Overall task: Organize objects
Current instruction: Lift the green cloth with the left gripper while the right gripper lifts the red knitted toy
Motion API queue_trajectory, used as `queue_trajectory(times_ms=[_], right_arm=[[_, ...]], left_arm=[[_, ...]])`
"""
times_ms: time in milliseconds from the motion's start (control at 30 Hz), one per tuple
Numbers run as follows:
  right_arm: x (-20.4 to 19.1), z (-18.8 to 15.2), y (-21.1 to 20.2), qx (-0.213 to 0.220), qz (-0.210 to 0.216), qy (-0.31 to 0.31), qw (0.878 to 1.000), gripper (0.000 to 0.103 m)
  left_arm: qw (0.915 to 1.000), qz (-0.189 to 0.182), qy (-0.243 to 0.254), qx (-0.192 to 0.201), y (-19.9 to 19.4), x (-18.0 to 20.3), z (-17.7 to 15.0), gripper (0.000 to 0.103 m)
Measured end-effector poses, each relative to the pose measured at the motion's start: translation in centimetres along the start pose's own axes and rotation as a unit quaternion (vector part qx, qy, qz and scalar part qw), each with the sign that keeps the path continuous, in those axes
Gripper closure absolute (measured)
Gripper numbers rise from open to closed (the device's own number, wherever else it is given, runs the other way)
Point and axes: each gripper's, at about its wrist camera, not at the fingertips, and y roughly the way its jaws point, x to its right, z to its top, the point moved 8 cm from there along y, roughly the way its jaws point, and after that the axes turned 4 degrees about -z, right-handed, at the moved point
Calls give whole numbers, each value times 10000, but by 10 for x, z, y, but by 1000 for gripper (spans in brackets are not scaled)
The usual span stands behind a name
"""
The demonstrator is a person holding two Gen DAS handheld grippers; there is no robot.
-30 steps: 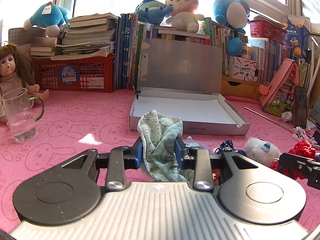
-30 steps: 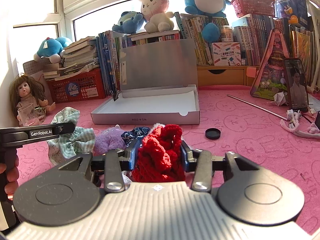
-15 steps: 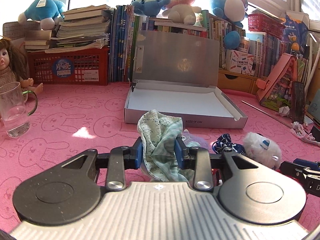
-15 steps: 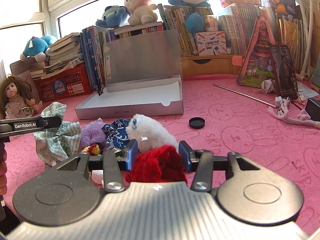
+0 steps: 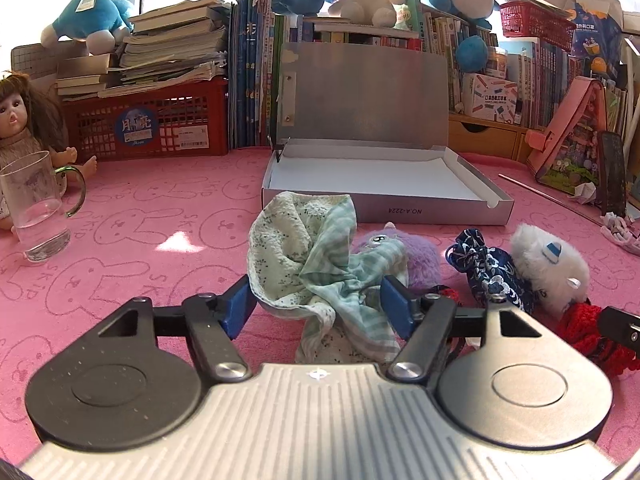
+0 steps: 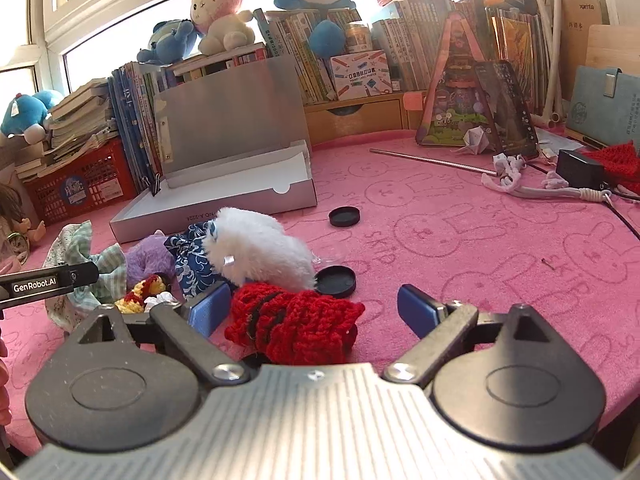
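Observation:
My left gripper [image 5: 318, 304] hangs low over the pink mat, its jaws opening. A crumpled green-and-white cloth [image 5: 304, 256] sits on the mat between the blue pads, no longer squeezed. My right gripper [image 6: 314, 308] is also opening, very wide. A red knitted piece [image 6: 292, 324] lies on the mat between its pads, close to the left one and far from the right. Just beyond are a white plush [image 6: 256, 252], a navy patterned pouch [image 6: 192, 256] and a purple plush [image 6: 148, 256]. The open silver box [image 5: 384, 210] stands behind the pile with nothing in it.
Two black lids [image 6: 344, 216] [image 6: 335, 280] lie right of the pile. A glass mug [image 5: 34, 208] and a doll [image 5: 20, 120] are at the far left. A red crate [image 5: 148, 124], books and plush toys line the back. A metal rod [image 6: 432, 160] and cords lie at the right.
Both grippers sank toward the mat and their jaws spread. The left let go of the cloth, the right let go of the red knitted piece; both things now rest on the mat.

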Motion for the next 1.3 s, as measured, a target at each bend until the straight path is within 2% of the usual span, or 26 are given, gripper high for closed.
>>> queue_trajectory(times_ms=[200,433,500,667,733,767,800,833,900,967,1067,1300], right_arm=[[-13,-15,10,-271,-134,14,9995,4],[-15,-20,22,-309,-348,44,9989,4],[-15,-20,23,-300,-357,41,9989,4],[-18,-21,25,-339,-315,-125,9989,5],[-19,-21,25,-347,-285,-183,9988,9],[-19,-20,24,-351,-273,-201,9988,12],[-19,-20,24,-358,-246,-207,9988,14],[-19,-19,24,-370,-201,-203,9989,16],[-20,-18,23,-390,-97,-201,9990,22],[-21,-16,23,-419,-25,-215,9989,30],[-22,-14,22,-442,57,-210,9988,35],[-20,0,16,-331,245,-164,9990,38]], left_arm=[[9999,41,7,-92,11,0,-7,25],[9998,136,-41,-130,23,-1,-9,22],[9997,201,-29,-116,26,-2,-9,18],[9996,144,-113,-230,31,-4,-9,18],[9994,128,-167,-257,33,-5,-10,18],[9994,123,-196,-257,32,-6,-10,23],[9994,103,-222,-252,32,-6,-10,40],[9993,77,-259,-263,31,-6,-10,50],[9990,-14,-354,-256,28,-5,-8,59],[9991,-79,-371,-181,23,-2,-4,60],[9995,-104,-306,-54,16,1,4,60],[9993,-180,-323,101,5,3,17,60]])
